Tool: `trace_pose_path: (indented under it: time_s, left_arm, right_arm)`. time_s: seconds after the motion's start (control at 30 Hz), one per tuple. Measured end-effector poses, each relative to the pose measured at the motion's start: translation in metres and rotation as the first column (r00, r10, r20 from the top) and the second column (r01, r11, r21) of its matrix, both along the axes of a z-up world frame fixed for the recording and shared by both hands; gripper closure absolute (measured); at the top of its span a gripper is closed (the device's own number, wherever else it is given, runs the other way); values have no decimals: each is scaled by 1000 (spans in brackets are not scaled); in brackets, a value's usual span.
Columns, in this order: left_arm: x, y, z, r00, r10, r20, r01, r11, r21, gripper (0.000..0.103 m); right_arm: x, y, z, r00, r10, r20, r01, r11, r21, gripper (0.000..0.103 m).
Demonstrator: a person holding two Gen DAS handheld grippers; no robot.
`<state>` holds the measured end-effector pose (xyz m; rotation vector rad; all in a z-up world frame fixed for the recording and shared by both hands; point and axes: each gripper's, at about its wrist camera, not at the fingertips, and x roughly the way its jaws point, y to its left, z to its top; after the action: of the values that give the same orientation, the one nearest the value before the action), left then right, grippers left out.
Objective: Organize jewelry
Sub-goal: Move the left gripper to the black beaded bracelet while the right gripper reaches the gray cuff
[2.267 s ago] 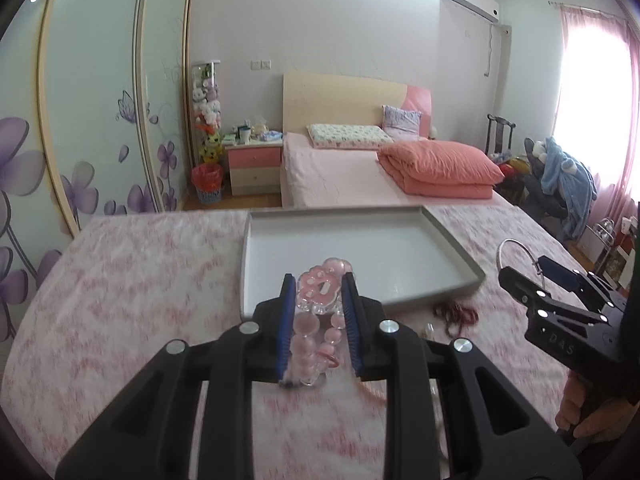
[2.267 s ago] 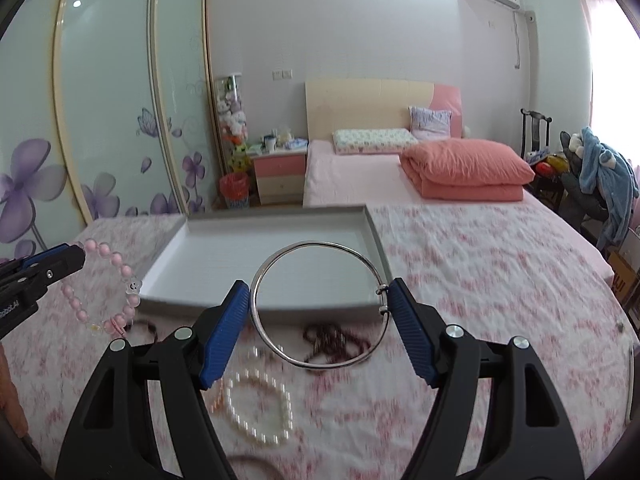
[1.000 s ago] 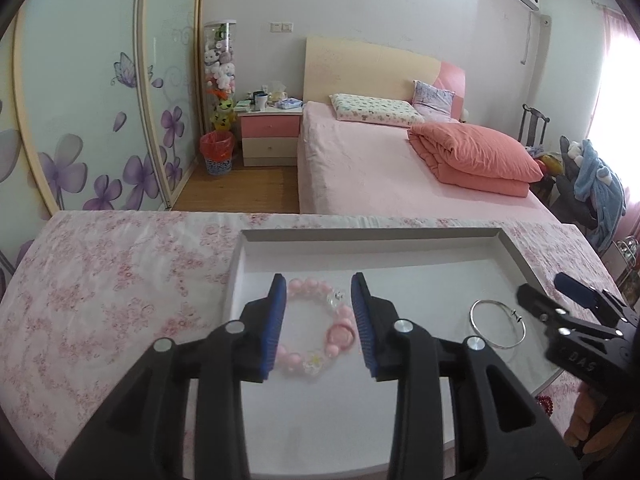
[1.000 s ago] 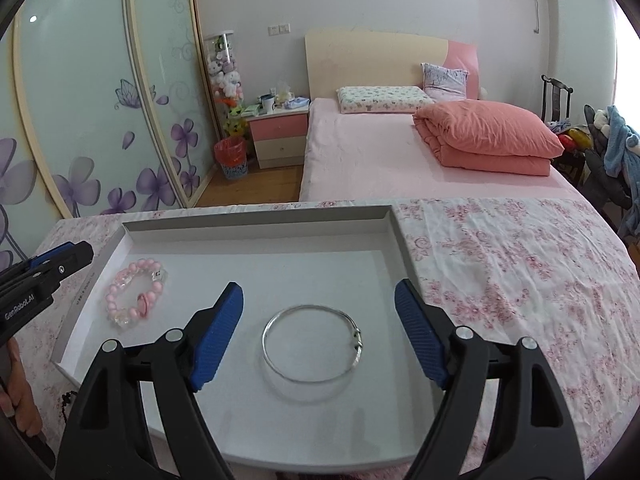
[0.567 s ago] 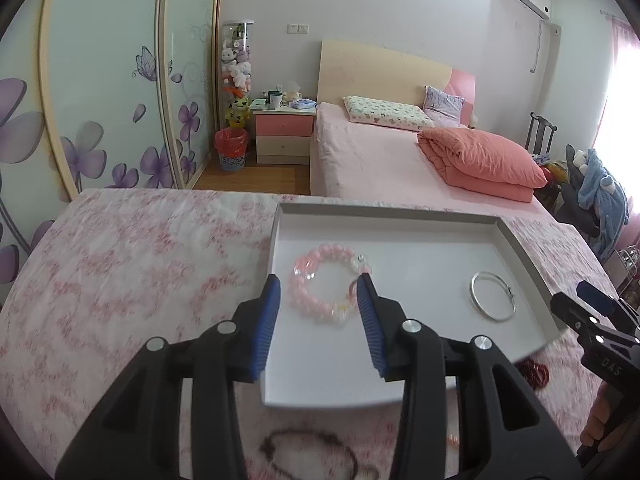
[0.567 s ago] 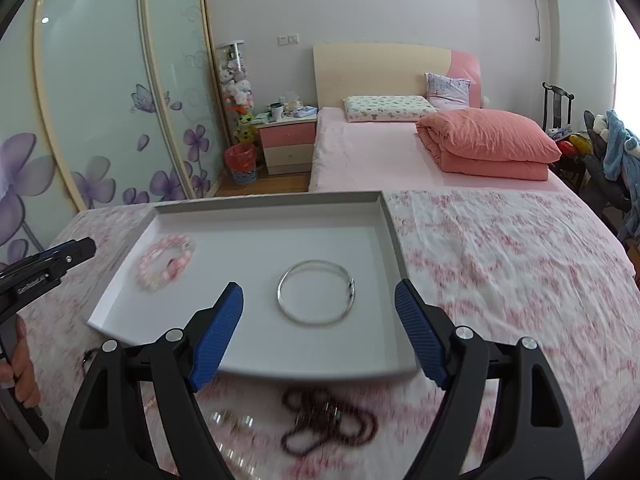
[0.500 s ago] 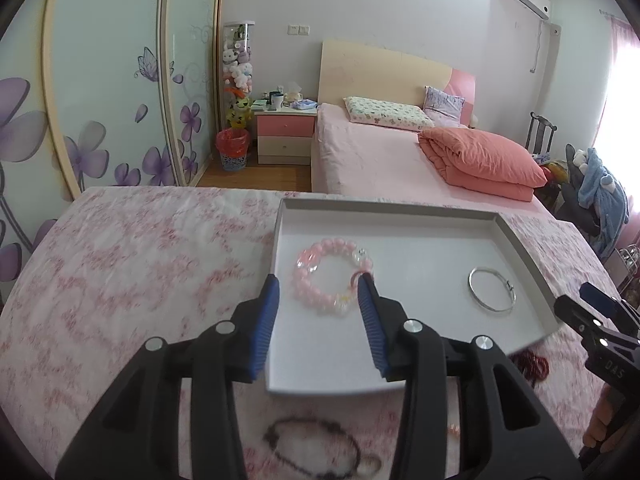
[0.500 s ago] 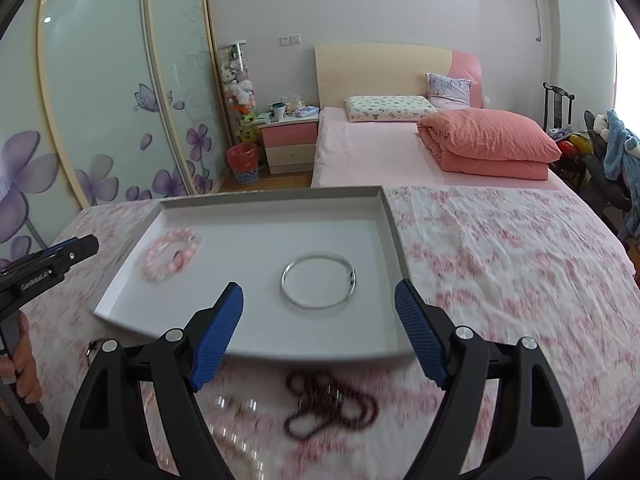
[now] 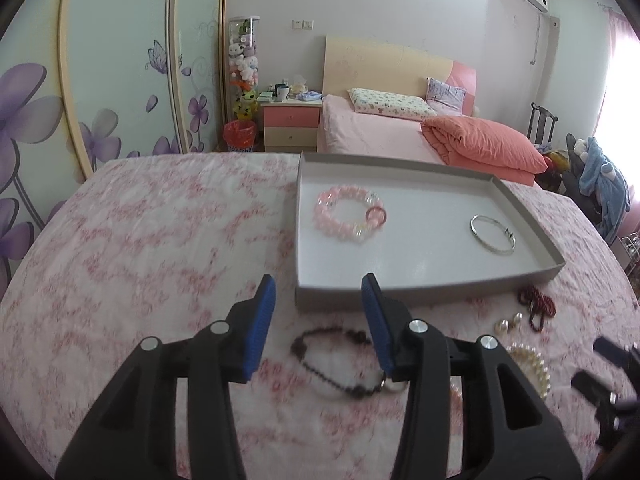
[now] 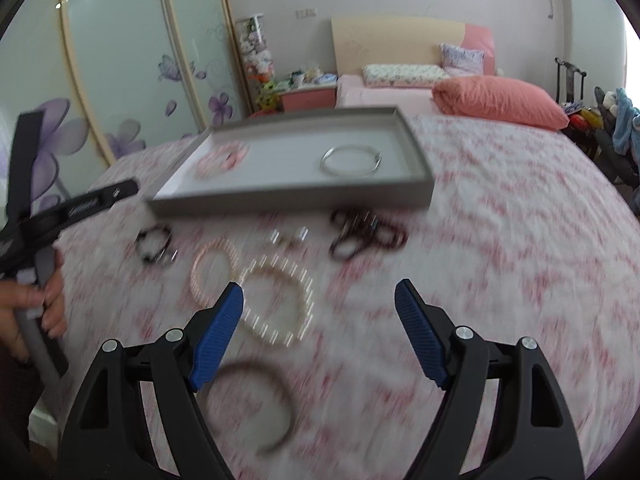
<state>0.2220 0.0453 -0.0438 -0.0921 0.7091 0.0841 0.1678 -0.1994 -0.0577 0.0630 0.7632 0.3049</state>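
Jaws of the left gripper [image 9: 318,300] have just been opening and hold nothing; the right gripper [image 10: 319,308] gapes wide, also empty. Pink bead bracelet [image 9: 350,218] and silver bangle [image 9: 493,234] lie in the grey tray [image 9: 400,290], upper right. Dark bead bracelet [image 9: 340,360], pearl bracelet [image 10: 278,300], maroon beads [image 10: 364,234] and a brown hoop [image 10: 260,408] wait loose on the floral cloth [image 9: 140,240] below; nothing blocks them

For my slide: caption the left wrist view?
Open left gripper above dark bead bracelet; pink bracelet, silver bangle in tray.
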Motion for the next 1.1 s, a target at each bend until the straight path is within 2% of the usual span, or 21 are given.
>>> trace_pose_path:
  time_s: [0.17,0.37,0.57,0.6,0.63,0.67,0.9,1.1]
  left_arm:
    - [-8,1,-6,1000,6,-12,-6,1000,3,58]
    - [-11,-4,-7,1000,-4,-17,4,1000,14,57]
    - [-12,-9,-8,1000,-12,-20,13,1000,28,54]
    - [-12,-10,-9,1000,-14,-22,15,999,30,54]
    - [-12,-10,-10,1000,-15,-25,15,999,30,54]
    - [-12,-10,-11,999,-15,-28,16,999,30,54]
    - [-15,-4,-16,999,-7,-43,9,1000,29,53]
    - [-18,7,-16,999,13,-50,-12,1000,24,50]
  right_arm:
    - [-24,15,-12,998,45,-33,-46,999,-27,24]
    - [-29,31,-28,994,59,-89,-66,995,-74,20]
    - [-36,38,-35,994,65,-89,-77,987,-144,18]
    - [-38,39,-36,994,69,-81,-81,984,-156,22]
    - [-40,39,-36,994,78,-72,-88,985,-150,32]
    - [-42,37,-35,995,74,-65,-83,984,-155,35]
    - [-30,6,-34,996,-20,-88,5,987,-162,35]
    - [5,-27,-34,983,-140,-118,119,978,-173,35]
